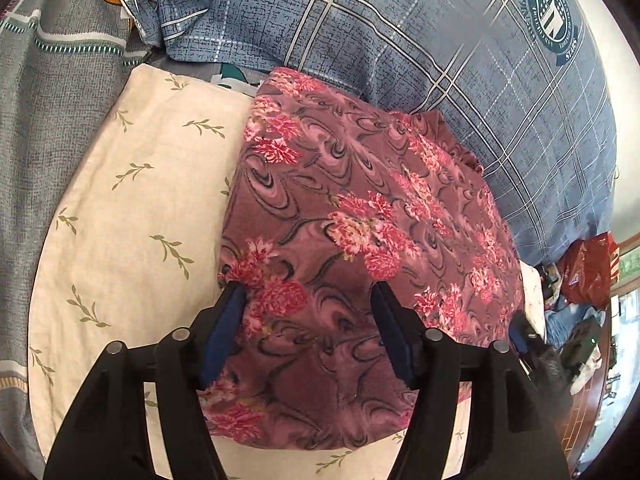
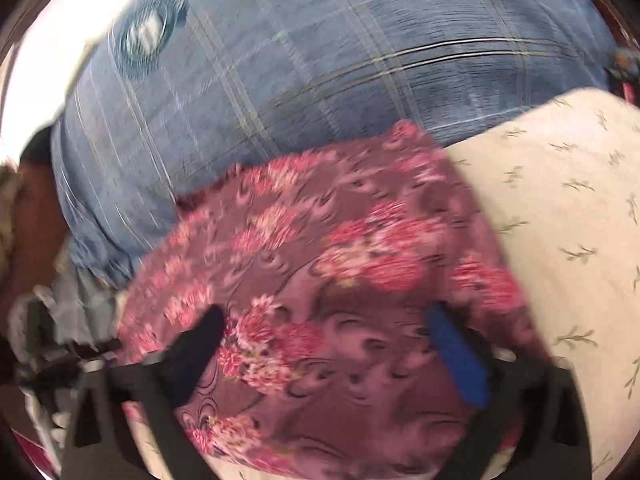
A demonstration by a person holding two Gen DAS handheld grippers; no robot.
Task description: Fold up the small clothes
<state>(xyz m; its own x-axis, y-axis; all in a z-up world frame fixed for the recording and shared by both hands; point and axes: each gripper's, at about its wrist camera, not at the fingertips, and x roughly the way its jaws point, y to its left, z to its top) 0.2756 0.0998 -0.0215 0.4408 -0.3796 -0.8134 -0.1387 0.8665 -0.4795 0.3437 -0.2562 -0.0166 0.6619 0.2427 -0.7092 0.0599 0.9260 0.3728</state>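
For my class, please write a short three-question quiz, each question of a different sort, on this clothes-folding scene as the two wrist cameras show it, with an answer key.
1. True or false: the floral garment lies spread out flat in a single layer.
2. Multiple choice: what does the garment mostly rest on? A) a bare wooden floor B) the cream leaf-print cloth C) a metal tray
3. Short answer: how do the jaws of the left gripper and the right gripper stand?

Key
1. False: it is folded into a compact shape.
2. B; the blue plaid bedding lies beyond it.
3. Both stand open over the garment, gripping nothing.
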